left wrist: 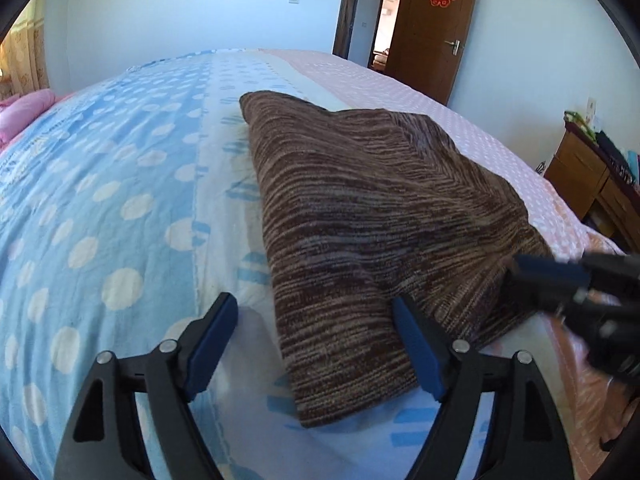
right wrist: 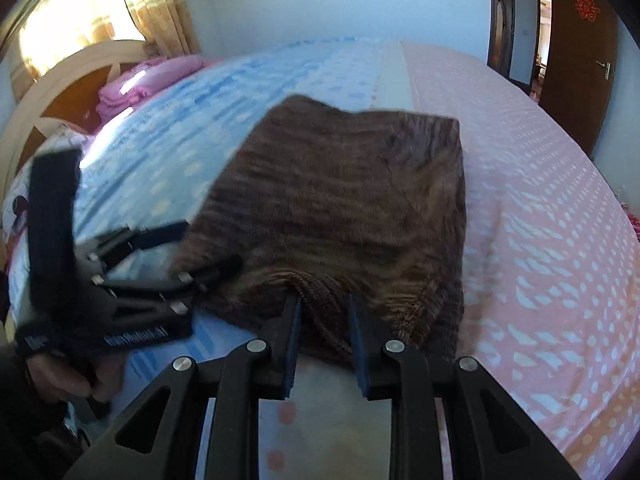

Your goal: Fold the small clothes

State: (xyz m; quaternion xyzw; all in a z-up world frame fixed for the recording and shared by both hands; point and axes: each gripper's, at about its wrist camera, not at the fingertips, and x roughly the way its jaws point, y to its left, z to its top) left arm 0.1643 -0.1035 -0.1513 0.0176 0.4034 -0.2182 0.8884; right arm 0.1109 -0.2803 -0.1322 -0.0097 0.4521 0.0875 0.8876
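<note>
A brown striped knit garment (left wrist: 360, 208), folded, lies on the bed. My left gripper (left wrist: 316, 316) is open wide over its near corner, and the right-hand pad (left wrist: 416, 340) lies on the cloth while the other hangs over the sheet. In the right wrist view the garment (right wrist: 348, 204) fills the middle. My right gripper (right wrist: 324, 312) is shut on its near edge, where the knit puckers between the narrow fingertips. The left gripper (right wrist: 212, 244) shows there at the garment's left side, held by a hand (right wrist: 68, 380). The right gripper (left wrist: 520, 276) looks blurred at the garment's right edge.
The bed sheet is blue with white dots (left wrist: 120, 200) on the left and pink (right wrist: 540, 220) on the right. Pink folded bedding (right wrist: 136, 80) sits by the wooden headboard (right wrist: 52, 92). A wooden cabinet (left wrist: 592, 176) stands right of the bed, and a brown door (left wrist: 436, 28) lies beyond.
</note>
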